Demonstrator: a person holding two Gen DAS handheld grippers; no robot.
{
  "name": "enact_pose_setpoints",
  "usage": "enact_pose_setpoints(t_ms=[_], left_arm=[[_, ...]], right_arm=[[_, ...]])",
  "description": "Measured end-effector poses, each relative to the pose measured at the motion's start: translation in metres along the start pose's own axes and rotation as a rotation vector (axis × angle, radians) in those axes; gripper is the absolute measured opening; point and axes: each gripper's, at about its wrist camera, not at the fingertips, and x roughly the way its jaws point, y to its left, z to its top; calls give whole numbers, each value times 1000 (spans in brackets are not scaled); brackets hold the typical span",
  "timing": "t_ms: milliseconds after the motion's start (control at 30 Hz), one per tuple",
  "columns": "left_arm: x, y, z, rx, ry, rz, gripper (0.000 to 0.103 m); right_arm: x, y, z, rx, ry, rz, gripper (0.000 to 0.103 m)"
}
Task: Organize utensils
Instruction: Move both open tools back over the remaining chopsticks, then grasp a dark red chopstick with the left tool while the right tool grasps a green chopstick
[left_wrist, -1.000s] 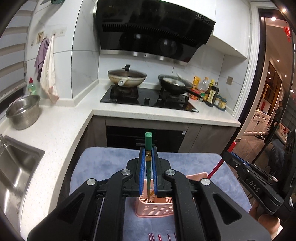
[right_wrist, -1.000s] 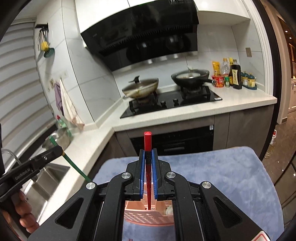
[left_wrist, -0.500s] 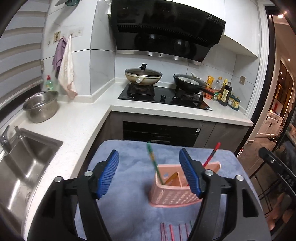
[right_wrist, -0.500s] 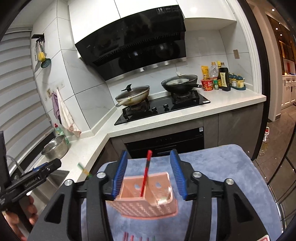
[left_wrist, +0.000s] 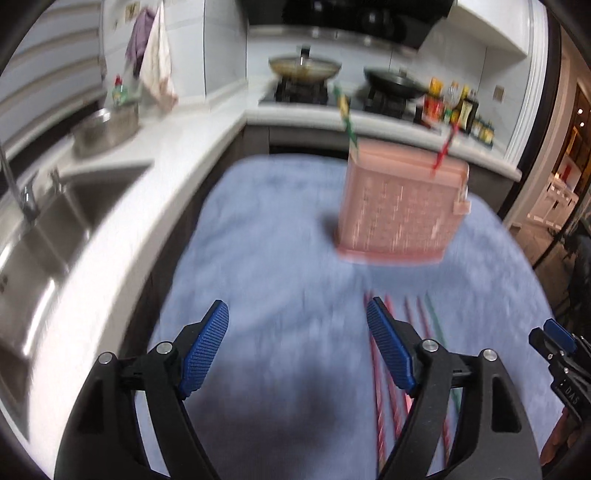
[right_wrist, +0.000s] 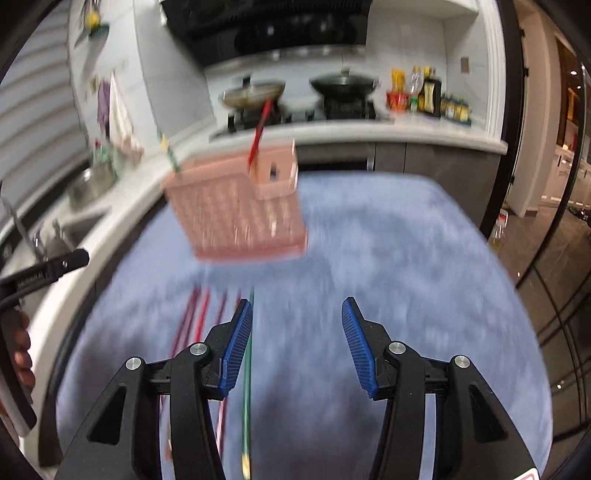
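Green chopstick (right_wrist: 246, 387) full length in right view; left view hides most.

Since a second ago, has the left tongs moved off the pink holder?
Yes. The left tongs have pulled back and dropped low over the blue mat, jaws just opened and empty; the pink holder now stands well ahead, the green chopstick inside.

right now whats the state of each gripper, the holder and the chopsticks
left gripper: open, empty
right gripper: open, empty
pink holder: upright on the blue cloth, one green and one red chopstick inside
loose chopsticks: flat on cloth
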Motion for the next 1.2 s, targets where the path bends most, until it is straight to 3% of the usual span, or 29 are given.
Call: enact_pose_setpoints(t_ms=[200, 567, 1067, 1200], left_arm=[[6, 2, -54, -25, 99, 10, 73], [7, -12, -98, -5, 177, -9, 73], [8, -39, -111, 100, 208, -58, 73], [10, -42, -112, 107, 218, -72, 73]], right_arm=[[11, 9, -56, -31, 107, -35, 49], [17, 31, -88, -81, 169, 16, 49], [27, 39, -96, -113, 211, 34, 21], [27, 35, -96, -93, 210, 31, 7]])
